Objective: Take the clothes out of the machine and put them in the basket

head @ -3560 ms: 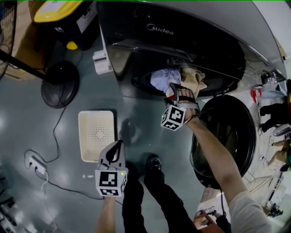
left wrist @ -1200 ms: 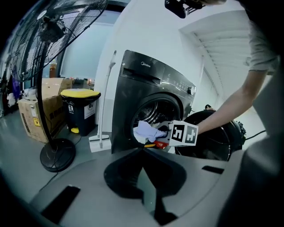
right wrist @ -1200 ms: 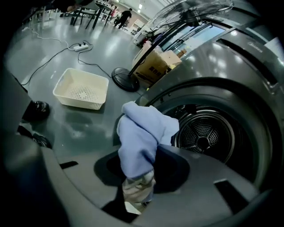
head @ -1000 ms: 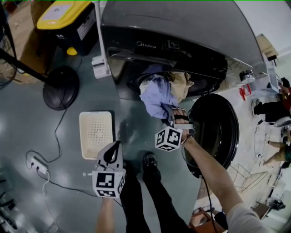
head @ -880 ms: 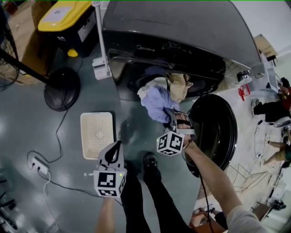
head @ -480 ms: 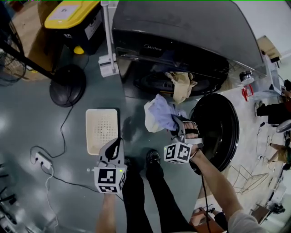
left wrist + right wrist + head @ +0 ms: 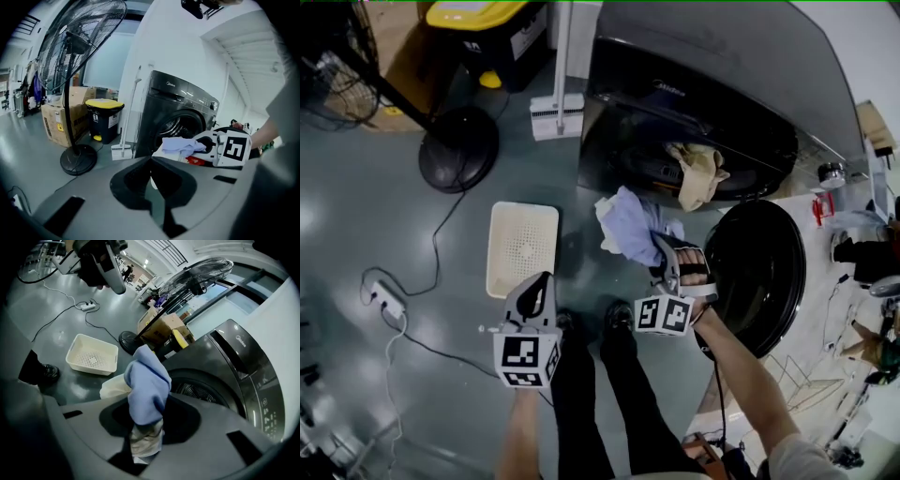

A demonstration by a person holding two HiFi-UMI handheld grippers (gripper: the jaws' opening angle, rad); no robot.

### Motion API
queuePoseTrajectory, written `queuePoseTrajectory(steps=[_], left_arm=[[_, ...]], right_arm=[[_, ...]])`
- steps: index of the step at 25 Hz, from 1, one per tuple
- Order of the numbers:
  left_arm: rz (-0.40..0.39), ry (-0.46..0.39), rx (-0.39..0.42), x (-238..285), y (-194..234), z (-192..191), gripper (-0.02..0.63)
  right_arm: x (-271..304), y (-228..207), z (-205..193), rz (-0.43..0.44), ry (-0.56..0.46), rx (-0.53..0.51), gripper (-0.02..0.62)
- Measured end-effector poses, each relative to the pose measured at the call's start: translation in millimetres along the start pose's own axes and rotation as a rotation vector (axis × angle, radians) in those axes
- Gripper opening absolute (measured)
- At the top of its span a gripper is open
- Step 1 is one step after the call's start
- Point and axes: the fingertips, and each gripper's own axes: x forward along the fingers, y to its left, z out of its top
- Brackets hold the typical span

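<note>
The dark washing machine (image 7: 703, 66) stands at the upper right, its round door (image 7: 759, 272) swung open. A beige cloth (image 7: 698, 173) hangs out of the drum opening. My right gripper (image 7: 661, 251) is shut on a light blue garment (image 7: 630, 223) bunched with a cream cloth, held in the air in front of the machine. In the right gripper view the blue garment (image 7: 147, 380) drapes over the jaws of the right gripper (image 7: 145, 427). The white perforated basket (image 7: 523, 248) sits on the floor to the left. My left gripper (image 7: 536, 289) hovers beside the basket, shut and holding nothing.
A fan base (image 7: 459, 148), a yellow-lidded bin (image 7: 483, 19) and a white broom head (image 7: 555, 117) stand left of the machine. A power strip (image 7: 382, 300) with cables lies at the left. The person's shoes (image 7: 619, 319) are between the grippers.
My right gripper has drawn the blue and cream clothes out of the drum and back toward the person. The beige cloth stays hanging at the opening. The left gripper has shifted only slightly.
</note>
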Motion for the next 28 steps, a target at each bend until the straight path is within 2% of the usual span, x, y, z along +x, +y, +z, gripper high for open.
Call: queuePoseTrajectory(steps=[7, 14, 22, 28], left_arm=[[0.089, -0.031, -0.041, -34.7, 34.3, -6.7, 0.018], [0.179, -0.049, -0.092, -68.3, 71.2, -23.8, 0.018], [0.301, -0.072, -0.151, -104.7, 111.3, -60.8, 0.018], [0.362, -0.064, -0.199, -127.2, 141.7, -91.0, 0.018]], right_arm=[[4.1, 11.2, 77.3, 0.022, -0.116, -0.027, 0.133], [10.4, 45.5, 151.9, 0.074, -0.222, -0.075, 0.133], [22.8, 105.4, 203.0, 0.152, -0.314, -0.13, 0.135], [39.9, 153.7, 228.3, 0.216, -0.331, -0.175, 0.135]])
